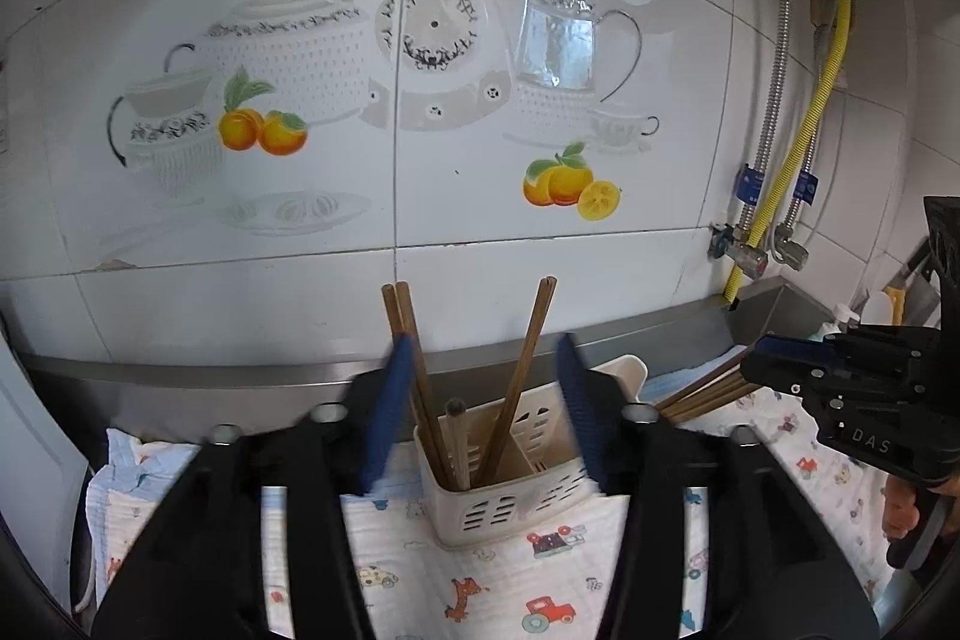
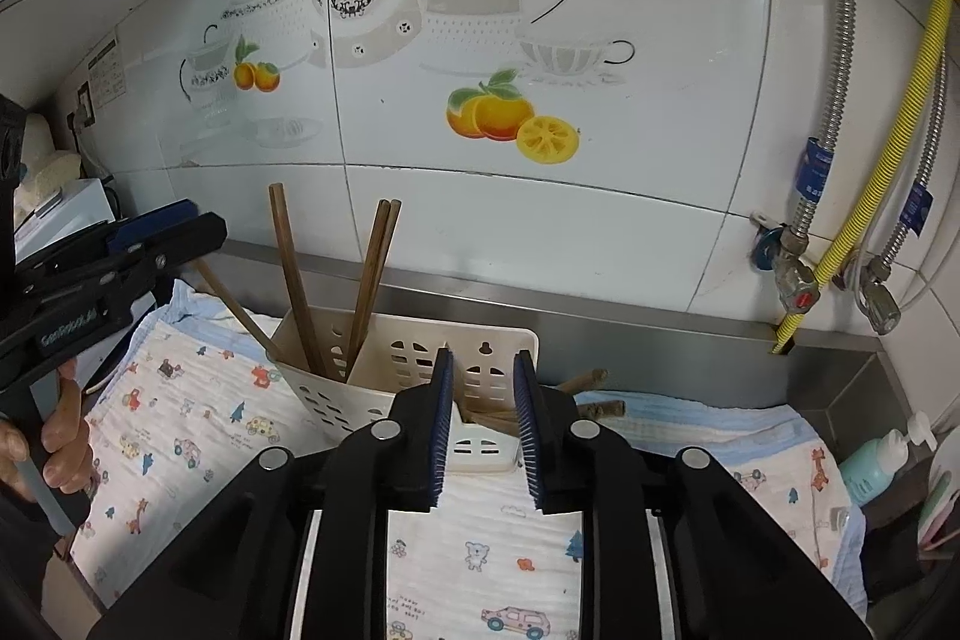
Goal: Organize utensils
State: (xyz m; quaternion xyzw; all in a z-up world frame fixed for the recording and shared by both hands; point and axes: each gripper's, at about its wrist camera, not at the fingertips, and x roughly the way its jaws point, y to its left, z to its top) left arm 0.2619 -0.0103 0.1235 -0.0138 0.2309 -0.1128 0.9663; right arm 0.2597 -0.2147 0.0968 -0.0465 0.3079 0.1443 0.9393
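Note:
A cream slotted utensil holder (image 1: 510,496) stands on a printed cloth (image 1: 480,580) and holds several wooden chopsticks (image 1: 522,376) upright in its left compartment. My left gripper (image 1: 480,400) is open and empty, its blue pads just in front of the holder. More chopsticks (image 1: 702,391) lie flat on the cloth to the right of the holder. In the right wrist view the holder (image 2: 384,370) is ahead and the loose chopsticks (image 2: 594,400) lie behind my right gripper (image 2: 483,421), which is open with nothing between its pads.
A tiled wall with teapot and orange prints (image 2: 492,112) rises behind a steel counter ledge (image 2: 660,334). Hoses and valves (image 2: 798,280) hang at the right. A teal pump bottle (image 2: 882,460) stands at the far right. A white appliance (image 2: 60,214) is at the left.

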